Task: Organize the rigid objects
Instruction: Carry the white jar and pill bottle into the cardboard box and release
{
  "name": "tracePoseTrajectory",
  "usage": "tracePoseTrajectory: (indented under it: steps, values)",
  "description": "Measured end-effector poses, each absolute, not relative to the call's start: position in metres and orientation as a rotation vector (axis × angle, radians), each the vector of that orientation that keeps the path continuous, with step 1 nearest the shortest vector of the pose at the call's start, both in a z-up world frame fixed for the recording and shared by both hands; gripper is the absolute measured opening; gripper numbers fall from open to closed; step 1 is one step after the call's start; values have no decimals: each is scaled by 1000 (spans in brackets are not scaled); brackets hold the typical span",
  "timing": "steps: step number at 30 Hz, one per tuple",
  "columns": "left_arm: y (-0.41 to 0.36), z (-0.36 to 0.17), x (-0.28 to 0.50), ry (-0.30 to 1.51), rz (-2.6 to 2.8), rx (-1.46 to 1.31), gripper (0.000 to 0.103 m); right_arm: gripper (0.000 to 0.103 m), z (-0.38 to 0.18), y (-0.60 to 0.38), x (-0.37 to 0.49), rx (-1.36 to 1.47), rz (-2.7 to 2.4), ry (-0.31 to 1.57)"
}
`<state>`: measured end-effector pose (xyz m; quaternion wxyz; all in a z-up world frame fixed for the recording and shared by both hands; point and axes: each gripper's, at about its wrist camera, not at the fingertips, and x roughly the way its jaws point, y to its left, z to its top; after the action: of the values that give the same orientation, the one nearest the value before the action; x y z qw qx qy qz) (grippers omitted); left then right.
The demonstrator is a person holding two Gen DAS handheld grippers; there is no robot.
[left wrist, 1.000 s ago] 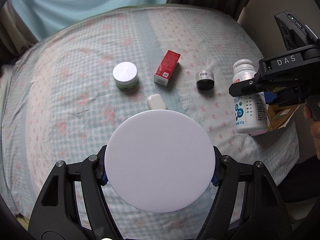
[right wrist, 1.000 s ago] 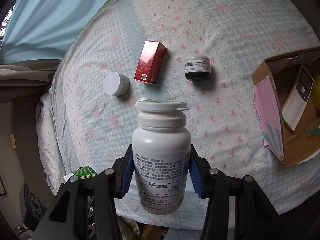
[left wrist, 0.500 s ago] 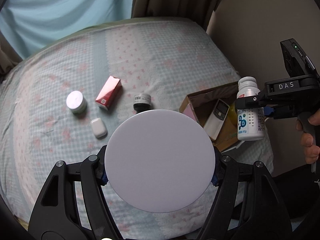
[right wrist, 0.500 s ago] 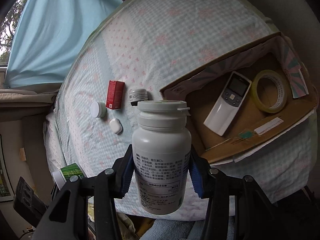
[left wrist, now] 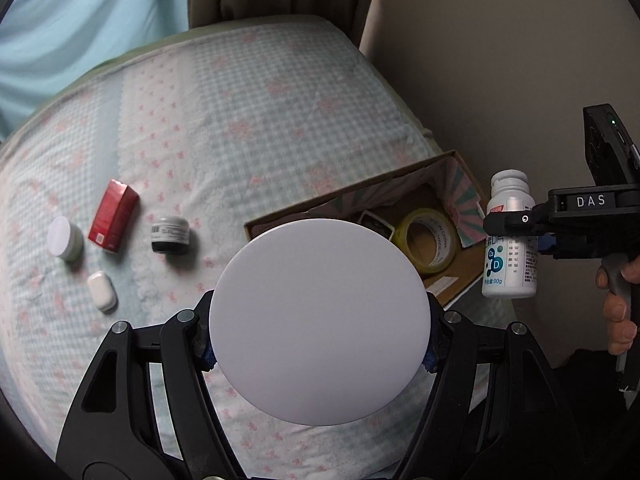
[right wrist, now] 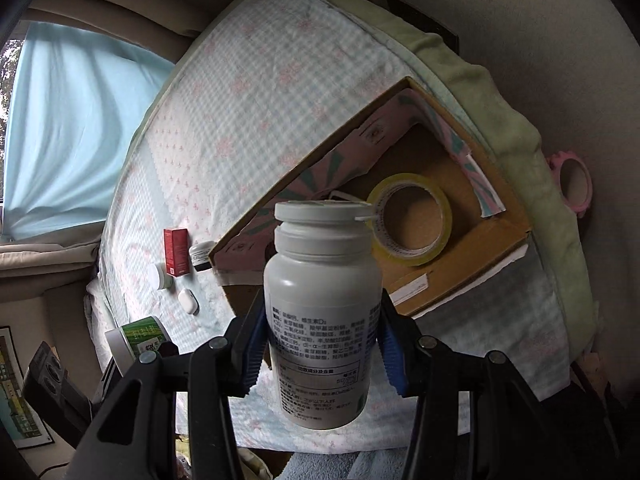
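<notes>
A bed covered with a pale blue-and-white checked quilt with pink bows [left wrist: 248, 112] carries everything. Near its right edge sits an open brown cardboard box lined with pink-and-green striped paper [right wrist: 500, 236]. Inside the box lies a roll of clear yellowish packing tape [right wrist: 412, 258], flat on the box floor, and beside it the dark end of another item [left wrist: 374, 222] that is mostly hidden, so I cannot tell what it is.

The left gripper [left wrist: 320, 354] holds a round container with a flat white lid [left wrist: 319, 320] between its jaws; in the right wrist view this container shows a green label [right wrist: 144, 334]. It hangs above the bed, just in front of the box.

The right gripper [right wrist: 322, 350] has its jaws closed on the lower body of a white plastic supplement bottle with a white flip cap [right wrist: 324, 304]. The bottle is upright and held in the air beside the box's right end, off the bed's edge.

On the left part of the bed, well apart from the box, lie four smaller things: a red rectangular carton [left wrist: 114, 216] on its side, a short dark jar with a barcode label [left wrist: 171, 236], a small round jar with a white lid and pale green body [left wrist: 65, 238], and a small white rounded case [left wrist: 101, 291].
</notes>
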<state>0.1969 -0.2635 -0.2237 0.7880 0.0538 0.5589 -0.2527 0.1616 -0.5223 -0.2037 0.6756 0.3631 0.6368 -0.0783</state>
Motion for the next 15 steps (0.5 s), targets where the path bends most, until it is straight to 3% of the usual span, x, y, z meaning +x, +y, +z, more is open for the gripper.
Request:
tracePoseTrajectory:
  steps: [15]
  values:
    - [-326, -329, 240, 1336, -419, 112, 68, 46, -275, -516, 176, 639, -103, 1332]
